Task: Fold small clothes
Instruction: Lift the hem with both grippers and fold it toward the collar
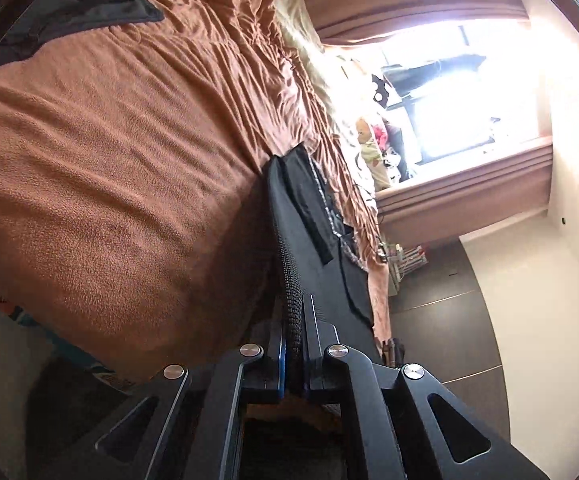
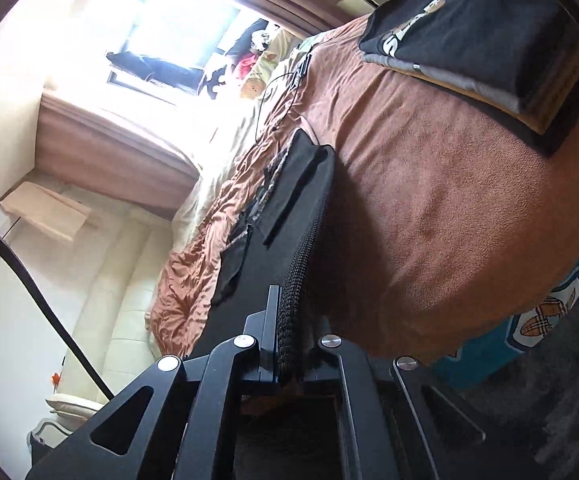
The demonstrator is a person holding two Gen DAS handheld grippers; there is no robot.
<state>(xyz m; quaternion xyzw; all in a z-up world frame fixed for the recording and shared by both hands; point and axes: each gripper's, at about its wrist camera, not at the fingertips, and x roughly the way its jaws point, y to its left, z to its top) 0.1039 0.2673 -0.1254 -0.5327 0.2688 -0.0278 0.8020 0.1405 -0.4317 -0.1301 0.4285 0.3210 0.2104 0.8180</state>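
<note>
A black garment [image 1: 309,224] with a ribbed knit band is held up over the brown blanket [image 1: 109,160] of a bed. My left gripper [image 1: 294,328] is shut on its ribbed edge. My right gripper [image 2: 289,320] is shut on the ribbed edge of the same black garment [image 2: 289,200], which stretches away from the fingers. A stack of folded clothes [image 2: 481,36], black on top with a white print, lies on the blanket [image 2: 449,200] at the upper right of the right wrist view.
A dark grey cloth [image 1: 77,4] lies at the blanket's far corner. A bright window [image 2: 161,28] with soft toys [image 2: 253,76] stands beyond the bed. Dark floor [image 1: 441,320] runs beside the bed. A teal patterned sheet [image 2: 537,320] shows under the blanket.
</note>
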